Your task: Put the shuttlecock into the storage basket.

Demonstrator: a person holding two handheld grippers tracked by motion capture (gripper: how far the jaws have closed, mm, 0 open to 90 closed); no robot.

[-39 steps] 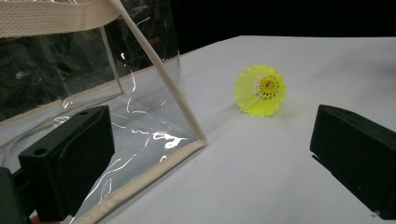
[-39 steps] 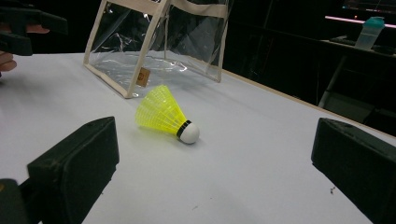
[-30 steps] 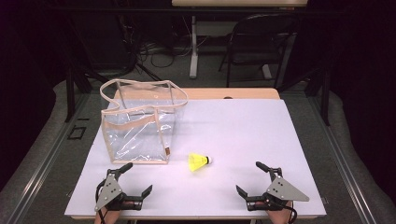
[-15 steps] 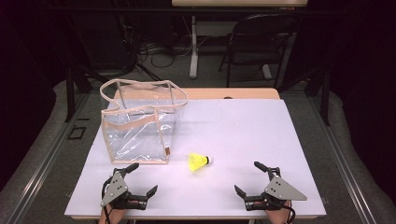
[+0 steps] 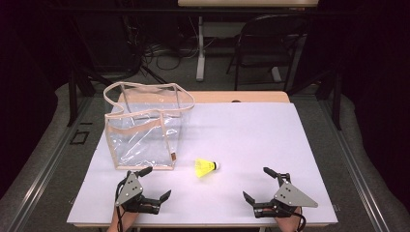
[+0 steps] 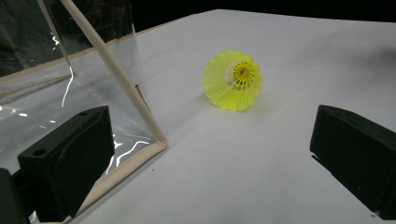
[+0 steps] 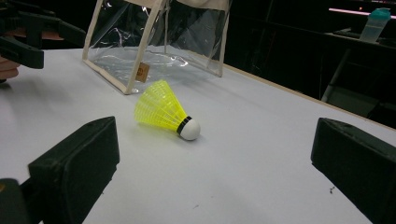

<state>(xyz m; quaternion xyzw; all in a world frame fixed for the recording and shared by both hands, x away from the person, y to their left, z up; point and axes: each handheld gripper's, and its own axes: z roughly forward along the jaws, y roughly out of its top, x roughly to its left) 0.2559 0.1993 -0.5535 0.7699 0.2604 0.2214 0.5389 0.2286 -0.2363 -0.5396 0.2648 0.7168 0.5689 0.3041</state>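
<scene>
A yellow shuttlecock (image 5: 206, 167) lies on its side on the white table (image 5: 251, 135), its open mesh skirt toward 9 o'clock and its white cork tip, ringed by a black band, toward 3 o'clock in the high view. A clear plastic bag (image 5: 145, 128) with beige trim stands upright and open-topped at about 10 o'clock from it, near but not touching; a small brown tag sits at the bag's near corner.
</scene>
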